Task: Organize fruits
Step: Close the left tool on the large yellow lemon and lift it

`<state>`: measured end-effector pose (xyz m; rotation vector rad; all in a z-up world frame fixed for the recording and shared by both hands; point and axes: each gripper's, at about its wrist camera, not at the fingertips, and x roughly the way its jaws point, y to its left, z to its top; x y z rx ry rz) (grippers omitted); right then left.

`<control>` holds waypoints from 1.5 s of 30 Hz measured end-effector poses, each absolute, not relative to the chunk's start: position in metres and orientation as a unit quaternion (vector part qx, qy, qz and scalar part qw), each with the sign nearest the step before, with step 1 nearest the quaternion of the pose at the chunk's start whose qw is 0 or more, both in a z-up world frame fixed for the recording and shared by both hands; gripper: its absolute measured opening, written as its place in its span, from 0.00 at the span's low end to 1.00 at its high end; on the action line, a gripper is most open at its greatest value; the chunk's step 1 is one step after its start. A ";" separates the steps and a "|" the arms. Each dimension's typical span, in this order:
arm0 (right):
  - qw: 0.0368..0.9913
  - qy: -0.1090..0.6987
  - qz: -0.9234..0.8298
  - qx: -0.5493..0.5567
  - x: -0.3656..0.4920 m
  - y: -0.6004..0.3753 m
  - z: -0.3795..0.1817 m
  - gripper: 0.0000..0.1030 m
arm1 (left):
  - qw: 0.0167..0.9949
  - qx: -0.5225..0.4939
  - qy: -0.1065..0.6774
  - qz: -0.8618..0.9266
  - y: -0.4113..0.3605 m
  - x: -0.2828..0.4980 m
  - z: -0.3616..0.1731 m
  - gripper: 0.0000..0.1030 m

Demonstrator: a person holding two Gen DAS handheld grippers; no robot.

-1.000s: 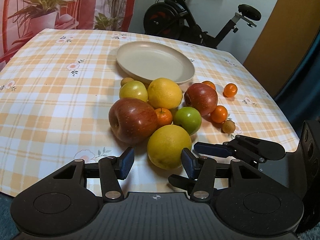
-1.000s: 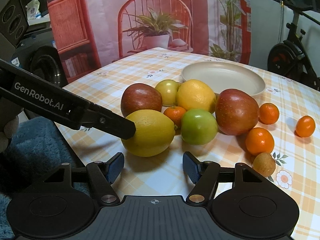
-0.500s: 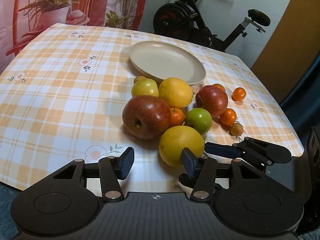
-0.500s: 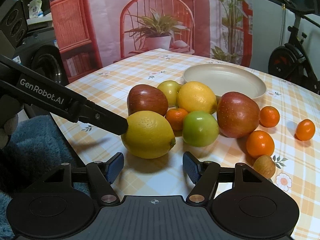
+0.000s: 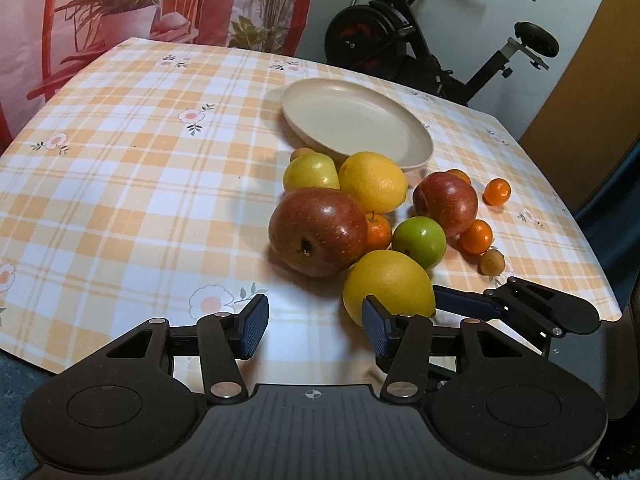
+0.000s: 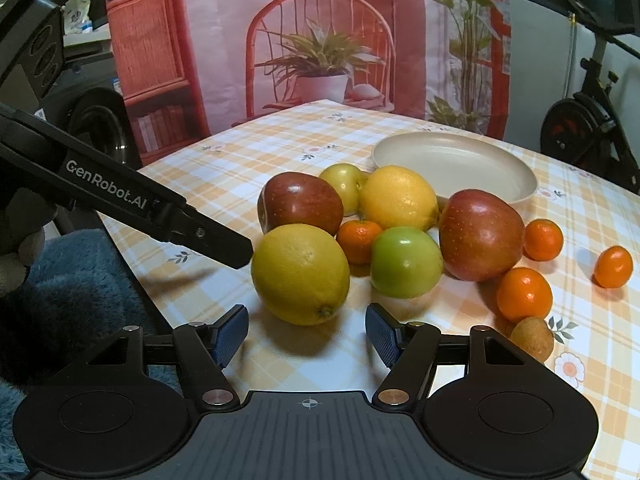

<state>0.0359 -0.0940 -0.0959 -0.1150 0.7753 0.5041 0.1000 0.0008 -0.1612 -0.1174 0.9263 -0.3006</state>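
Fruit lying heaped on the checked tablecloth [image 5: 132, 184], both grippers standing partly open and holding nothing.

Going left to right in the left wrist view: the left gripper [image 5: 316, 322] is hovering over bare cloth, its right pad just beside the near lemon [image 5: 388, 286], whether touching is hard to tell; a red apple [image 5: 318, 232] is hiding most of a small mandarin [image 5: 378, 232]; a yellow-green apple [image 5: 312, 172] is covering a small brown fruit behind it; the plate [image 5: 420, 148] is sitting empty past a second lemon [image 5: 372, 182]; the right gripper [image 6: 306, 332] is coming in from the right edge, its lower finger hidden behind the left gripper. In the right wrist view, one finger [image 6: 216, 242] of the left gripper is reaching the near lemon's side.
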 end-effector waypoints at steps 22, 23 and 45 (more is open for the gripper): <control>0.893 0.372 0.245 -0.062 0.039 -0.094 -0.098 0.43 | 0.846 -0.185 0.459 -0.196 0.003 0.130 -0.171 0.53; 0.893 0.372 0.245 -0.062 0.039 -0.094 -0.098 0.43 | 0.846 -0.184 0.460 -0.196 0.001 0.130 -0.172 0.53; 0.897 0.370 0.236 -0.054 0.040 -0.098 -0.095 0.44 | 0.845 -0.171 0.451 -0.233 -0.014 0.130 -0.174 0.49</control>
